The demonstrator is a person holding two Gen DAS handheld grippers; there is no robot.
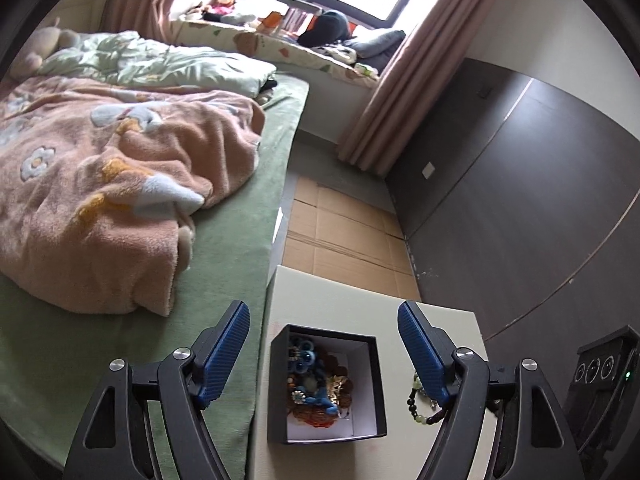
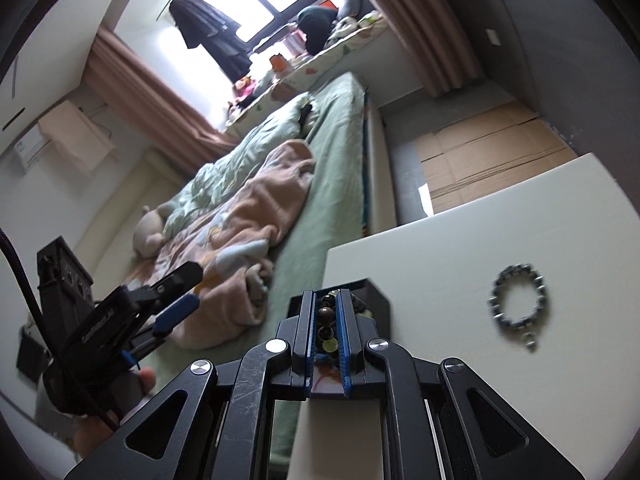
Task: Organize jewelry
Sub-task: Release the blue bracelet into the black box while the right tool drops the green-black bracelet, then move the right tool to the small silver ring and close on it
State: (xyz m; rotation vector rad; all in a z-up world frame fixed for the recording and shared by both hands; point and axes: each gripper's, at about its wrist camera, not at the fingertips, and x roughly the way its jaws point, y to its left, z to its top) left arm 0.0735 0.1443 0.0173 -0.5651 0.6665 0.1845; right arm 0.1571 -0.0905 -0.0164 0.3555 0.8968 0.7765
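Note:
A black open box (image 1: 380, 392) with a white inside holds a pile of mixed jewelry (image 1: 318, 386) and stands on a white table (image 1: 340, 300). My left gripper (image 1: 322, 322) is open and empty, held above the box. A dark bead bracelet (image 1: 420, 404) lies on the table right of the box, partly behind my right finger. In the right wrist view my right gripper (image 2: 325, 300) is shut on a bracelet of brown and dark beads (image 2: 326, 320), just above the box (image 2: 376, 300). Another grey bead bracelet (image 2: 518, 306) lies on the table (image 2: 480, 232) to the right.
A bed (image 1: 120, 160) with a green sheet and pink blanket borders the table's left side. Flattened cardboard (image 1: 344, 232) covers the floor beyond the table. A dark wall panel (image 1: 520, 180) is on the right. A black device (image 1: 600, 368) sits at the far right.

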